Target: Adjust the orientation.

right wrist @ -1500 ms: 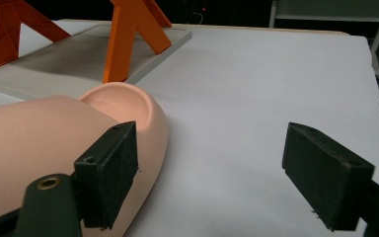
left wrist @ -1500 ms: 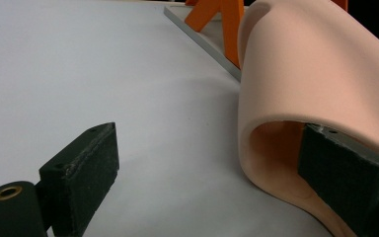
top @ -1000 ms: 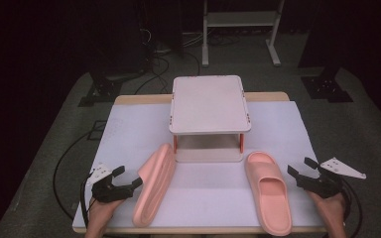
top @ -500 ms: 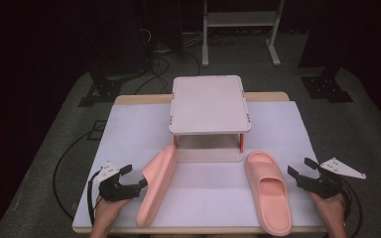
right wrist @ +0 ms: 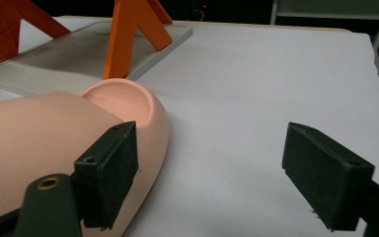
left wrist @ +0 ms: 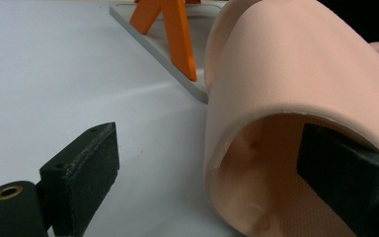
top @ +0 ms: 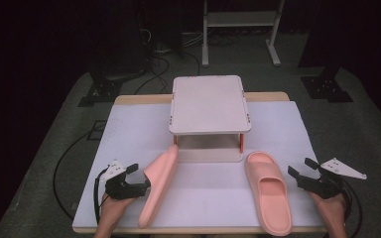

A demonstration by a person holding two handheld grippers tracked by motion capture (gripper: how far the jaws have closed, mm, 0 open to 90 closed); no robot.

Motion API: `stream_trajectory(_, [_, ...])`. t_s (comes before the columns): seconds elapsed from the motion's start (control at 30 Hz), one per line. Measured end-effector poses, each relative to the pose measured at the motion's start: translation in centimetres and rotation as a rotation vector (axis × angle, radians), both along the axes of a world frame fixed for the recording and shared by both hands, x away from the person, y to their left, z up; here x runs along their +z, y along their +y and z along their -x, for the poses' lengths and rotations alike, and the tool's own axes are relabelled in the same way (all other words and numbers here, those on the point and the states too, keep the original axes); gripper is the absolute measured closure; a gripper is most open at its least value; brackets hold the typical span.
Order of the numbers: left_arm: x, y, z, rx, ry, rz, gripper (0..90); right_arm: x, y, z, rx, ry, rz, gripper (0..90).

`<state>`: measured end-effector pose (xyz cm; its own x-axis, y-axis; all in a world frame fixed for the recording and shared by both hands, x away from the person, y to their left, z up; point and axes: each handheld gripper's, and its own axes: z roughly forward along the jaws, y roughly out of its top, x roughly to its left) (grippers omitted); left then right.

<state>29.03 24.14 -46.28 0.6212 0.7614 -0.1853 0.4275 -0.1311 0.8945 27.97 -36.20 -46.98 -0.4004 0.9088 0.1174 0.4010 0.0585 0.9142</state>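
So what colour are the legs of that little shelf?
Orange legs under the shelf, clearest in the right gripper view.

Bare table (top: 206,181) between slippers; rack (top: 209,104) blocks beyond.

Bright, even overhead light on the white bench (top: 129,134), dark surroundings; soft shadows; close foreground blurred in both gripper views.

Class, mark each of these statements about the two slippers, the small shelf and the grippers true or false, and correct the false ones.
1. The left slipper lies flat on its sole. False: it stands on its side.
2. One pad of the left gripper is inside that slipper's strap. True.
3. The right gripper grips the right slipper. False: it is open beside it.
4. The shelf has orange legs. True.
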Motion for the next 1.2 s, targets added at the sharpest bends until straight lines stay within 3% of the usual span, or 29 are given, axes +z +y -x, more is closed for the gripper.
stream_trajectory(0.37, [0.0,-1.2,-0.7,-0.033,0.017,0.009,18.0,0.0,-0.1,0.0,0.0,-0.002,0.001,21.1])
stream_trajectory(0.67, [0.1,-2.8,-1.4,-0.081,0.046,0.04,36.9,0.0,-0.2,0.2,0.002,-0.004,0.0,21.1])
stream_trajectory(0.8, [0.1,-3.2,-1.4,-0.095,0.049,0.045,38.4,0.1,-0.4,0.4,0.002,-0.004,-0.003,21.1])
stream_trajectory(1.2, [0.2,-4.3,-1.0,-0.167,0.047,0.004,44.1,0.2,-0.5,0.9,0.035,-0.024,-0.018,21.1])
